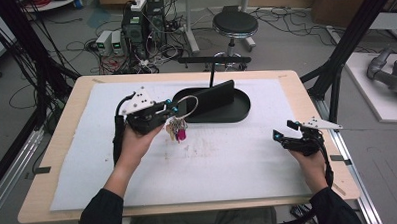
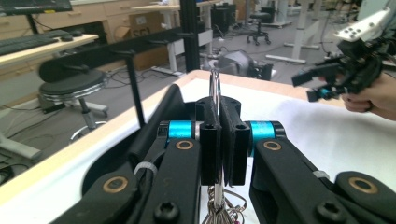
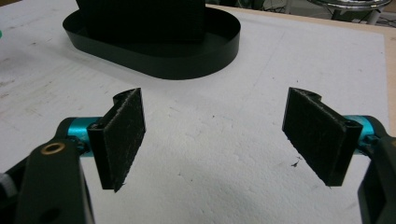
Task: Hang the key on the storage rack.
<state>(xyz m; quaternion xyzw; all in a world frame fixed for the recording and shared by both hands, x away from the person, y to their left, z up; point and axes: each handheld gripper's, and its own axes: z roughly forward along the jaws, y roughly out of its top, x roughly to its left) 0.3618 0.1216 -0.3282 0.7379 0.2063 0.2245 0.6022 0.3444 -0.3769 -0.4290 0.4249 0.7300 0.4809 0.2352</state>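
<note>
My left gripper [image 1: 173, 108] is shut on a large metal key ring [image 1: 187, 105], held above the white mat just left of the black oval tray [image 1: 239, 110]. Several keys and a pink tag [image 1: 176, 130] dangle below the jaws. In the left gripper view the ring [image 2: 214, 86] stands up between the closed pads [image 2: 232, 140] of my left gripper [image 2: 219, 140], and the keys [image 2: 219, 210] hang beneath. My right gripper [image 1: 283, 131] rests at the right of the mat, open and holding nothing. In the right gripper view its pads [image 3: 122, 135] stand wide apart over bare mat, my right gripper [image 3: 219, 135] facing the tray [image 3: 154, 51].
An upright black panel and a thin post with a crossbar [image 1: 212, 61] rise from the tray. The white mat [image 1: 198, 162] covers most of the wooden table [image 1: 62, 127]. A stool [image 1: 235, 25], computers and cables lie on the floor beyond the far edge.
</note>
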